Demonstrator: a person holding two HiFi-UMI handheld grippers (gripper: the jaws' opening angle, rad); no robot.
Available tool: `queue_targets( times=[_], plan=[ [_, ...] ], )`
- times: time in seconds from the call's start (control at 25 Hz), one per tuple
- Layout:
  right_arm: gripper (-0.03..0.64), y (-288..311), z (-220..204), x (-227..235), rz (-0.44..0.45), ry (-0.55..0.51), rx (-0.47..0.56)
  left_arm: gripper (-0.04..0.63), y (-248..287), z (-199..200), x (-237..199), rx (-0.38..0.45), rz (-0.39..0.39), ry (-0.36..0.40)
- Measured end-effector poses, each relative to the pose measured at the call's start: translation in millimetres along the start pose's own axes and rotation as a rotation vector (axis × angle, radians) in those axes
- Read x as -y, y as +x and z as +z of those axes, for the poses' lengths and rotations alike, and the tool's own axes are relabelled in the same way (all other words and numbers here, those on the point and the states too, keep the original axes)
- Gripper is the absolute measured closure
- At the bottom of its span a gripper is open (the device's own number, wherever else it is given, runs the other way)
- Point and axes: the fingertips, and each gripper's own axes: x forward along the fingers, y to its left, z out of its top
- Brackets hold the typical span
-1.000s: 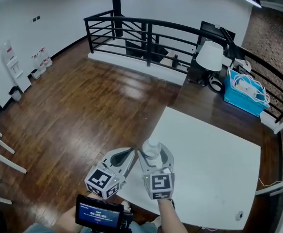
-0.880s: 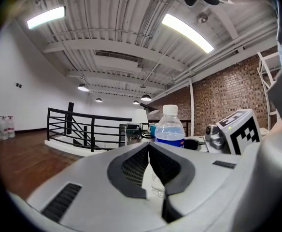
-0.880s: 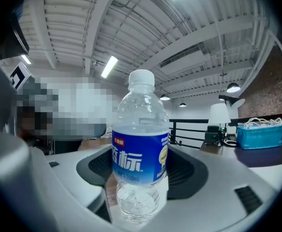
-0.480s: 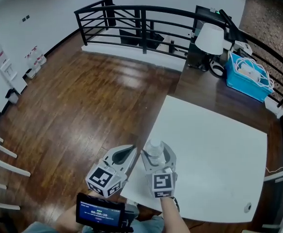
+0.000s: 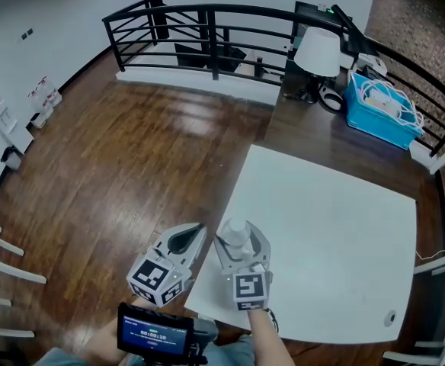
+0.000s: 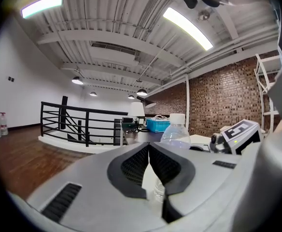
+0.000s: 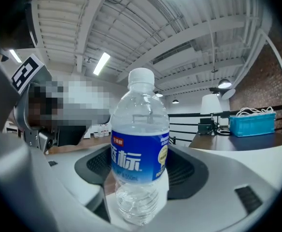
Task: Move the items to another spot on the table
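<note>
Clear plastic water bottle (image 7: 140, 149), blue label, upright on white bench (image 5: 337, 235) between right gripper (image 5: 239, 241) fingers, just opening. Left gripper (image 6: 148, 153) fingers closed, empty. Blue basket (image 5: 381, 117) on dark desk (image 5: 314, 132) beyond.

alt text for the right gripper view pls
A clear water bottle with a blue label and white cap stands upright between the jaws of the right gripper, which have just been opening. Behind: a black railing, a white lamp and a blue bin.

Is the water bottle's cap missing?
No, a white cap sits on the neck of the water bottle in the right gripper view.
</note>
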Motion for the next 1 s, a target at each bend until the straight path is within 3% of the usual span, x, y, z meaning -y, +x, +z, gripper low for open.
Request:
queue_targets(
  times=[0.56,1.0],
  plan=[
    [0.267,-18.0,3.6,1.8,0.009,-0.016,-0.011,0.591,-13.2,4.3,7.8,-0.001,0.027,0.009],
    [0.268,-69.8,31.3,5.8,-0.008,-0.016,0.006,0.591,-16.5,18.7,56.3,0.016,-0.011,0.024]
  ],
)
